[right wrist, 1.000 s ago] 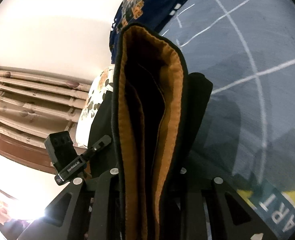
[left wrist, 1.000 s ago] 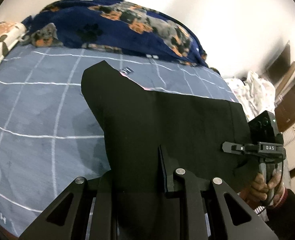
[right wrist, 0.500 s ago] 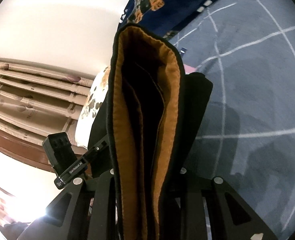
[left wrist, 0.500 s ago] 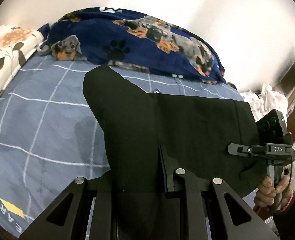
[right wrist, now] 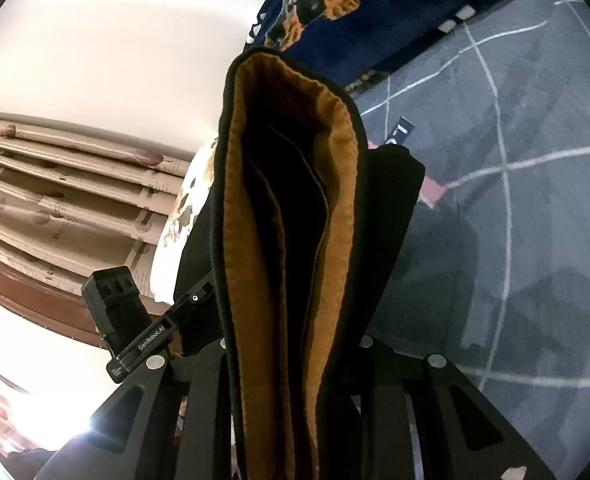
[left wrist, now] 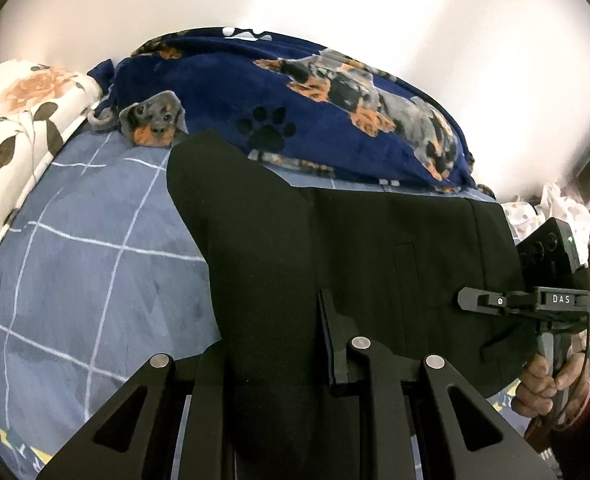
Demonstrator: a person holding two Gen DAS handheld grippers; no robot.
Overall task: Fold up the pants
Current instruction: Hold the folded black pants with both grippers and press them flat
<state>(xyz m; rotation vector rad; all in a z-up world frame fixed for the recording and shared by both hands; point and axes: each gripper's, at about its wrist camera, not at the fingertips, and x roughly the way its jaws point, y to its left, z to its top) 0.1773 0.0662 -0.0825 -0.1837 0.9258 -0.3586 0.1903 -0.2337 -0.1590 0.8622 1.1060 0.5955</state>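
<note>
Left wrist view: black pants (left wrist: 335, 248) hang stretched between both tools, lifted above a blue grid-patterned bedsheet (left wrist: 83, 272). Left gripper (left wrist: 279, 344) is clamped narrow on one end of the cloth; the fabric runs between its fingers and down out of frame. At the right edge, the right gripper (left wrist: 475, 302) pinches the other end of the same cloth, a person's hand (left wrist: 547, 380) wrapped round its handle. Navy blanket with dog and paw prints (left wrist: 327, 112) lies along the far side of the bed, against the wall. Floral pillow (left wrist: 19, 120) at the left.

Right wrist view: right gripper (right wrist: 295, 344) holds the pants' waistband (right wrist: 287, 208) edge-on, orange-brown lining showing inside the black outer cloth. Jaws narrow, fabric bunched between them. Left gripper (right wrist: 199, 294) visible at the left, gripping the cloth's far end. Sheet sits below at the right. Patterned curtain (right wrist: 71, 184) in the background, left.
</note>
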